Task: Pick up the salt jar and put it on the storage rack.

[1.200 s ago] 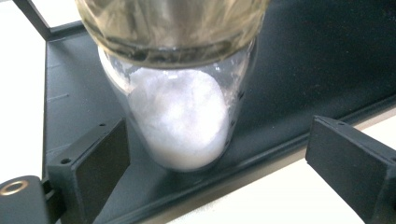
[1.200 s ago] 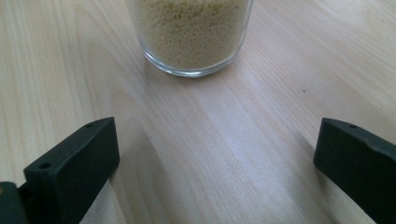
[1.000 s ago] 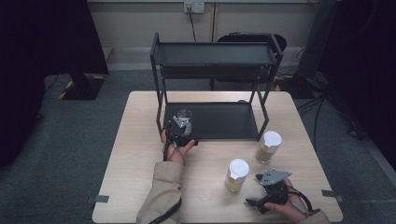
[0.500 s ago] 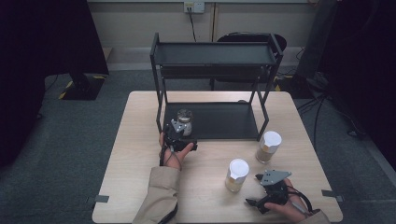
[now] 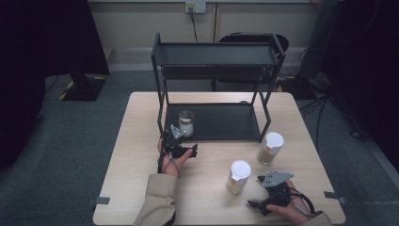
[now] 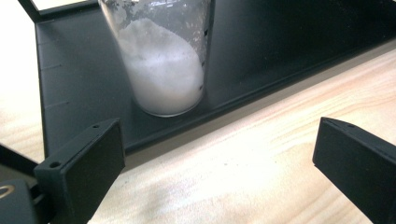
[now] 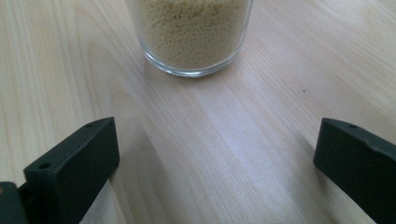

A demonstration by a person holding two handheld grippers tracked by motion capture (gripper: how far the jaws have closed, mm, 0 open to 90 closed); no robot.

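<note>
On the pale wooden table [image 5: 141, 141] I see a black metal two-tier shelf rack [image 5: 219, 89] standing at the far side. A clear glass jar of white powder [image 5: 186, 123] sits on the left part of the rack's lower shelf, close to its near edge. My left gripper [image 5: 180, 147] rests on the table just in front of that jar, its jaws spread wide with nothing between them; the left gripper view shows the jar beyond the open jaws, apart from them. My right gripper [image 5: 263, 200] lies at the near right of the table, jaws also wide open and empty. Just to its left stands a white-lidded glass jar of yellow grains [image 5: 238, 176]; a second white-lidded grain jar [image 5: 270, 147] stands farther off, beside the rack's right leg.
</note>
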